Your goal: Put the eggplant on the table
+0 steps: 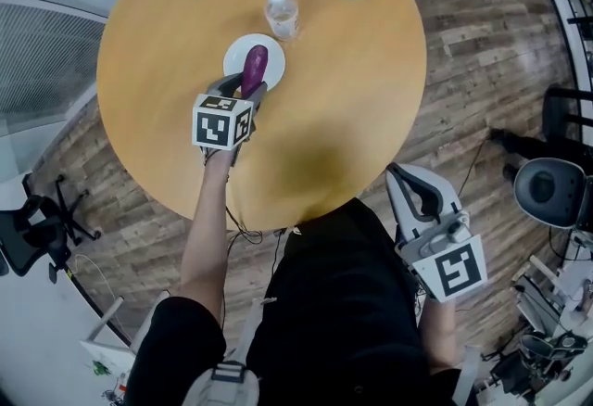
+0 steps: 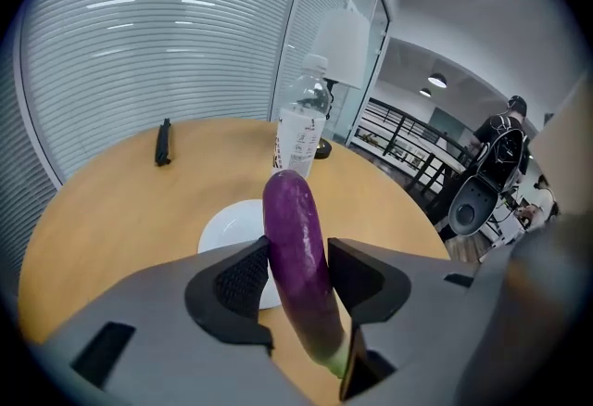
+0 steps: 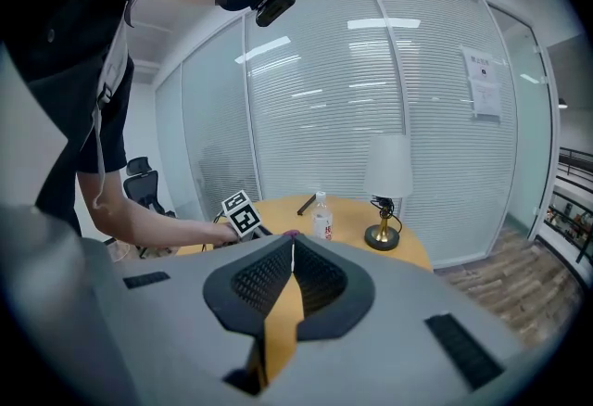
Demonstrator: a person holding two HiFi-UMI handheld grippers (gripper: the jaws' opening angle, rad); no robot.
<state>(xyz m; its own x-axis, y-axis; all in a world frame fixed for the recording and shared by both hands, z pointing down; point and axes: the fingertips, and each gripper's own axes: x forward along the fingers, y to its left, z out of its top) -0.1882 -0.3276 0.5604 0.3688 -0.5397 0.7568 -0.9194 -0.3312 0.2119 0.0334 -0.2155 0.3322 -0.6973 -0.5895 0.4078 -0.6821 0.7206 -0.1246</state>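
Above white plate (image 1: 235, 55), left tongs (image 2: 298, 258) gripping eggplant (image 2: 295, 226), right tongs (image 3: 291, 256) closed

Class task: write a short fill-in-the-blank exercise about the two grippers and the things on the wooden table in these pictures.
1. The left gripper is closed on the eggplant, which is ____ in colour.
2. The white plate lies on a table whose top is ____ in shape.
3. The bottle stands ____ beside the plate.
4. The right gripper, jaws together, holds ____.
Missing words: purple; round; upright; nothing.
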